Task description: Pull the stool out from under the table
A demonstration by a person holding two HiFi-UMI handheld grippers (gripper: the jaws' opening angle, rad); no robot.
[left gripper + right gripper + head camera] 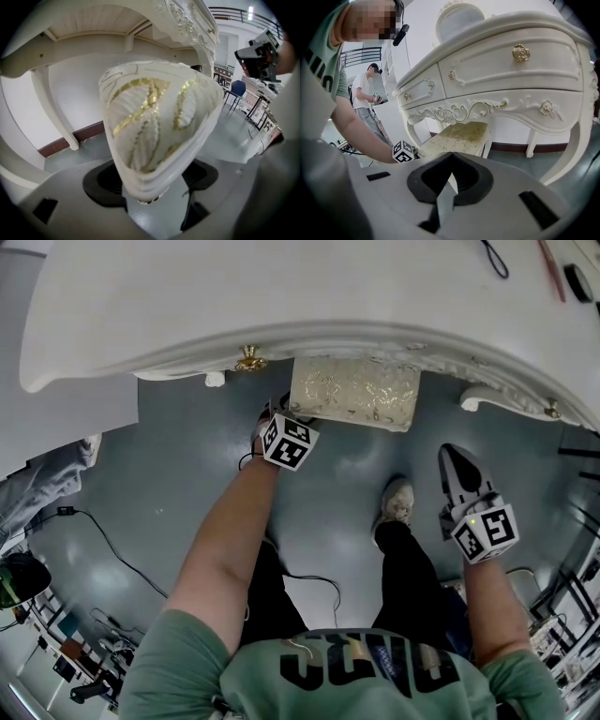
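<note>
A stool with a cream, gold-patterned cushion (pixel 354 393) stands half under the white ornate table (pixel 281 296). My left gripper (pixel 275 415) is at the cushion's near left corner. In the left gripper view that corner of the stool (pixel 154 122) fills the space between the jaws, and the left gripper (pixel 152 187) is shut on it. My right gripper (pixel 453 456) hangs to the right of the stool, apart from it, with its jaws shut on nothing. From the right gripper (pixel 451 157) view, the stool (pixel 457 138) shows under the table's drawers (pixel 506 61).
White table legs (pixel 214 379) (pixel 473 397) flank the stool. A shoe (pixel 397 500) rests on the grey floor just before it. Cables (pixel 103 540) trail at the left. Another person (pixel 365 93) stands far left, and a blue chair (pixel 238 87) is in the distance.
</note>
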